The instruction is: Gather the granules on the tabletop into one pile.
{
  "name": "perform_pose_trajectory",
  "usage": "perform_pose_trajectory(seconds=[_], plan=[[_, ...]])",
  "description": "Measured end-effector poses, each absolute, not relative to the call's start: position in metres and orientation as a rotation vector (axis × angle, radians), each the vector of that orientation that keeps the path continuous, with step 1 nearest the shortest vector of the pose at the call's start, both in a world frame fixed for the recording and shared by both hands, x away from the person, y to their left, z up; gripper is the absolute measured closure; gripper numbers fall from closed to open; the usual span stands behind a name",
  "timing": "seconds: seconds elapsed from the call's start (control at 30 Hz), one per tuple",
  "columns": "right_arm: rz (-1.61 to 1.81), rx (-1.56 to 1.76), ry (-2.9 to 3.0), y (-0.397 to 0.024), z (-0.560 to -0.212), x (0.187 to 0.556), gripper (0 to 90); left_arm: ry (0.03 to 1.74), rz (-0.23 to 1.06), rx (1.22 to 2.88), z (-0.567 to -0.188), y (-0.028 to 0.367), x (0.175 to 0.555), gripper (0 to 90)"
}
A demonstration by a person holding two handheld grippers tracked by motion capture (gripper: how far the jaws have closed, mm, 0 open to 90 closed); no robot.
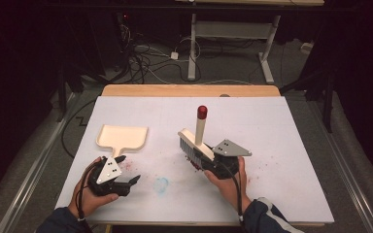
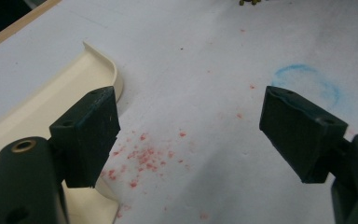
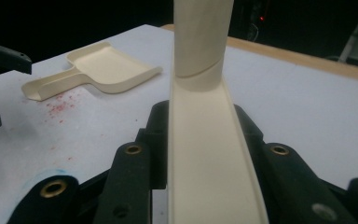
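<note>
High view: lying flat on the white sheet (image 1: 291, 145), a cream plastic dustpan (image 1: 122, 137), shallow and squarish, stub handle pointing toward the left gripper (image 1: 128, 171). Sitting just short of that handle, jaws standing wide apart, gripping nothing. Clamping the cream back of a brush (image 1: 195, 145), the right gripper (image 1: 205, 161); bristles pointing down near the sheet, round handle rising tilted, ending in a dark red cap. Scattering between the two grippers, fine red crumbs (image 1: 132, 162); showing nearby, a faint blue ring (image 1: 161, 185).

Left gripper view: framing the red crumbs (image 2: 142, 156) between two matte black blocky pads (image 2: 91, 133), spread wide. Curving behind the left-hand pad, the dustpan's smooth raised rim (image 2: 103, 63), partly covered by it and cut off at the frame's edge. Smudging the sheet beyond, the blue ring (image 2: 307, 79).

Right gripper view: pinching the brush's long cream back (image 3: 205, 149) from both sides, jaws closed on it. Running out of frame at the top, the handle. Resting well apart at upper left, the dustpan (image 3: 105, 70); bristles hidden below.
</note>
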State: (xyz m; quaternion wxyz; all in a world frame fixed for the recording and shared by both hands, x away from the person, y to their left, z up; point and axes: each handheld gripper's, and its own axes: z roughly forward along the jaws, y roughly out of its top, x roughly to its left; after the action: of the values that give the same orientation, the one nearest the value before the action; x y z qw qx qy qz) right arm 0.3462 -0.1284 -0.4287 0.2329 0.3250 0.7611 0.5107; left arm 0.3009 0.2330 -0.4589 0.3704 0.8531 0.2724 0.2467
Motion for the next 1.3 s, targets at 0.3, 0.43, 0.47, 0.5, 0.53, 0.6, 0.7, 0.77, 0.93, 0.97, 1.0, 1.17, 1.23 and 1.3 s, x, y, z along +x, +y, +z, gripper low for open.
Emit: perform_pose_trajectory(seconds=[0.3,0.43,0.47,0.5,0.53,0.6,0.7,0.77,0.93,0.97,1.0,1.17,1.23,1.3], plan=[[1.302,0.577,2.283,-0.149,-0.425,0.415,67.5,0.748,0.63,2.189,-0.461,0.236,0.303,19.0],[1.296,0.482,2.297,-0.144,-0.44,0.441,67.4,0.764,0.634,2.204,-0.463,0.235,0.301,19.0],[1.321,0.48,2.308,-0.143,-0.443,0.446,67.5,0.773,0.631,2.2,-0.463,0.236,0.301,19.1],[1.344,0.472,2.327,-0.141,-0.445,0.45,67.5,0.777,0.628,2.199,-0.463,0.236,0.3,19.0],[1.36,0.463,2.326,-0.14,-0.447,0.452,67.5,0.769,0.64,2.201,-0.463,0.236,0.3,19.0],[1.42,0.461,2.353,-0.138,-0.452,0.454,67.5,0.783,0.627,2.209,-0.464,0.236,0.299,19.0],[1.451,0.416,2.395,-0.139,-0.455,0.45,67.3,0.786,0.621,2.218,-0.466,0.236,0.298,19.0],[1.446,0.389,2.421,-0.142,-0.455,0.446,67.1,0.783,0.617,2.218,-0.466,0.235,0.296,19.1],[1.456,0.322,2.475,-0.149,-0.457,0.431,66.8,0.784,0.613,2.215,-0.466,0.236,0.293,19.0],[1.449,0.3,2.484,-0.149,-0.456,0.429,66.7,0.784,0.612,2.213,-0.465,0.236,0.292,19.1],[1.451,0.279,2.493,-0.15,-0.456,0.427,66.7,0.783,0.61,2.212,-0.465,0.235,0.292,19.0],[1.445,0.233,2.505,-0.159,-0.453,0.416,66.9,0.771,0.605,2.228,-0.466,0.234,0.29,19.0],[1.445,0.22,2.502,-0.163,-0.451,0.412,66.9,0.771,0.606,2.225,-0.466,0.234,0.29,19.0],[1.453,0.222,2.494,-0.166,-0.449,0.41,67.2,0.771,0.606,2.225,-0.466,0.234,0.289,19.1]])
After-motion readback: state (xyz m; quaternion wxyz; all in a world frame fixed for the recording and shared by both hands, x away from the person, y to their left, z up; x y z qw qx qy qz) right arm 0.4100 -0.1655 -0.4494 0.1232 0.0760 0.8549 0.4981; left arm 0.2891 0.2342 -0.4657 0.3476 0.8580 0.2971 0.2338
